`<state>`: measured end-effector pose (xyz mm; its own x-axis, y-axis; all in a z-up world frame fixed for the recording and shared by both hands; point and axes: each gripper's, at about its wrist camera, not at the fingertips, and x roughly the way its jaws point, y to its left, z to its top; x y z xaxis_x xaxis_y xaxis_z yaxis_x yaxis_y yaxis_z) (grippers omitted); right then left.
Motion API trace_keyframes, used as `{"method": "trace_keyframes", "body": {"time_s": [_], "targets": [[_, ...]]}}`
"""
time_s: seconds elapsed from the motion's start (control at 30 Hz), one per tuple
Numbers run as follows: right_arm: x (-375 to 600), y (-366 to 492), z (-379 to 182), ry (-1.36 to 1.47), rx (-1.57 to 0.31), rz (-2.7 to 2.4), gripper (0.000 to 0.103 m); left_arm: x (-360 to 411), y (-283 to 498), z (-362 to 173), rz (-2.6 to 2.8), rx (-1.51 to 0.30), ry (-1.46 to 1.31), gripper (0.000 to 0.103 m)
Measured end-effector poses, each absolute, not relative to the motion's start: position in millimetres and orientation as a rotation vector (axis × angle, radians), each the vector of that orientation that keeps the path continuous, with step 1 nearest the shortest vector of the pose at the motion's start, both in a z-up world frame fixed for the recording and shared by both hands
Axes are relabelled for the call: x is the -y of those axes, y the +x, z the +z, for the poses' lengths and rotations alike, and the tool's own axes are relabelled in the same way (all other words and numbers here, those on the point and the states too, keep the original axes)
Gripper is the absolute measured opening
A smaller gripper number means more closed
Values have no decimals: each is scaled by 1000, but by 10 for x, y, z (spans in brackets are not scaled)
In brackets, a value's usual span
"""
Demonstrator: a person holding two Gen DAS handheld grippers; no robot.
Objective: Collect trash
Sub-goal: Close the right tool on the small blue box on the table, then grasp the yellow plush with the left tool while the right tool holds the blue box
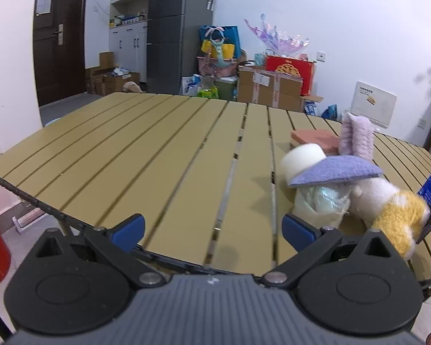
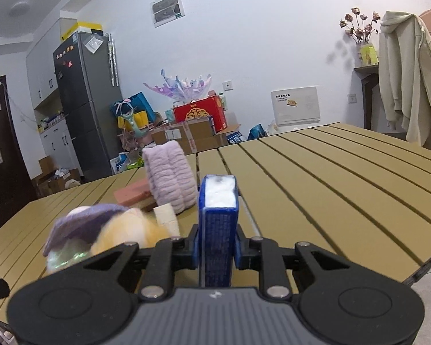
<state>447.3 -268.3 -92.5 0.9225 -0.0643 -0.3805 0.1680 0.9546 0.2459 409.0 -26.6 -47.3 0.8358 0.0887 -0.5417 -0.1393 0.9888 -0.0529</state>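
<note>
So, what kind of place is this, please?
Most likely a lived-in home, perhaps a dining or kitchen area. A tall grey refrigerator stands by white cupboards, taped brown cardboard boxes pile along the wall, and a beige hooded jacket hangs beside the slatted yellow table.

Slatted table [image 1: 158, 155] with plush toy [image 1: 388, 201], pink block [image 1: 316, 138].
</note>
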Motion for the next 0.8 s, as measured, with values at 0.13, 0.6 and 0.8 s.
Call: {"method": "trace_keyframes", "body": {"time_s": [0.13,0.6,0.8], "targets": [[2754,4426,-921,280,-379,-128,21,387,4062,-499,80,-581,-98,103],[3097,4127,-828,274,-366,-128,21,1184,3934,-400,-69,-582,-97,103],[3329,4020,-805,281,-356,-136,21,1570,4048,-420,-100,-601,-70,103]]}}
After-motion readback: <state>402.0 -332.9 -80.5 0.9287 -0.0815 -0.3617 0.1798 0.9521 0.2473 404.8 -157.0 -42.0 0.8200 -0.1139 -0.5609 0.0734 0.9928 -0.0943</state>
